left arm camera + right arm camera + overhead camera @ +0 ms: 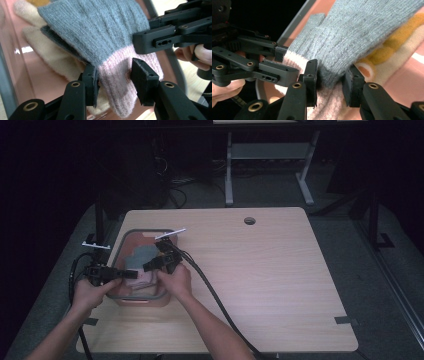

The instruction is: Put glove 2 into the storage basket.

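The high view is dim: the room around the table (260, 270) falls into near black, while the tabletop is evenly and softly lit from above, with faint shadows beside the forearms. Both gripper views are brighter and sharp on the knitted glove (100, 32); a small glare streak marks the pink tray (22, 50) left of it.

On the left part of the wooden bench (260, 270) sits a pinkish tray (141, 300) with a grey rim, holding a grey knitted piece (141, 254) over paler cloth. The left claw (131, 274) and right claw (150, 265) meet over it (their grip is too small to judge). A small round hole (249, 220) marks the bench's far edge.
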Tool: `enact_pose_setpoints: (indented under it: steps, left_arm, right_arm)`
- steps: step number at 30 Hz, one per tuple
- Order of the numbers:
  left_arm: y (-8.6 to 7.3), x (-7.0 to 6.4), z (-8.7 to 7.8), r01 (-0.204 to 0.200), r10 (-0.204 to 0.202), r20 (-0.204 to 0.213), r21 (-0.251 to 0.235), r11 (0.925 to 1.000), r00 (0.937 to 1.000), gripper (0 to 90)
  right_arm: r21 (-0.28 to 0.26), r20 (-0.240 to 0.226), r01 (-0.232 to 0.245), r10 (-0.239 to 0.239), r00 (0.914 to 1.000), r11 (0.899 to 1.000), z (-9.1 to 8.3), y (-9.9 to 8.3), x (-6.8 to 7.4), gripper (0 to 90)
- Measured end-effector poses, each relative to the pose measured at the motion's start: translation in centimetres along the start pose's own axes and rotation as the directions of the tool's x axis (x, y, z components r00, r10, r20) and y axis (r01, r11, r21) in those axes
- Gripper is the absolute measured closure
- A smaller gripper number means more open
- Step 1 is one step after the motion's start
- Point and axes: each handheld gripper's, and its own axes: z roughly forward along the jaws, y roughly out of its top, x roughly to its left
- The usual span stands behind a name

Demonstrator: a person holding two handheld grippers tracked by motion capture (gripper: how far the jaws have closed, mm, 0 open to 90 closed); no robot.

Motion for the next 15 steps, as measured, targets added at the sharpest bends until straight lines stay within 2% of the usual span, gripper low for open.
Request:
enact_pose_setpoints:
  steps: [5,15]
  left_arm:
    - [-0.14,-0.03,0.55,0.005,-0.004,-0.032,0.026,0.9996,0.9995,59.5]
    - [0.01,-0.23,0.86,-0.013,0.015,-0.052,0.049,0.9987,0.9985,57.4]
  right_arm:
    - [0.028,0.03,0.027,-0.028,0.9992,0.999,0.36,0.1,0.33,67.0]
    - [0.063,0.091,0.063,-0.069,0.9935,0.996,0.05,0.29,0.85,63.7]
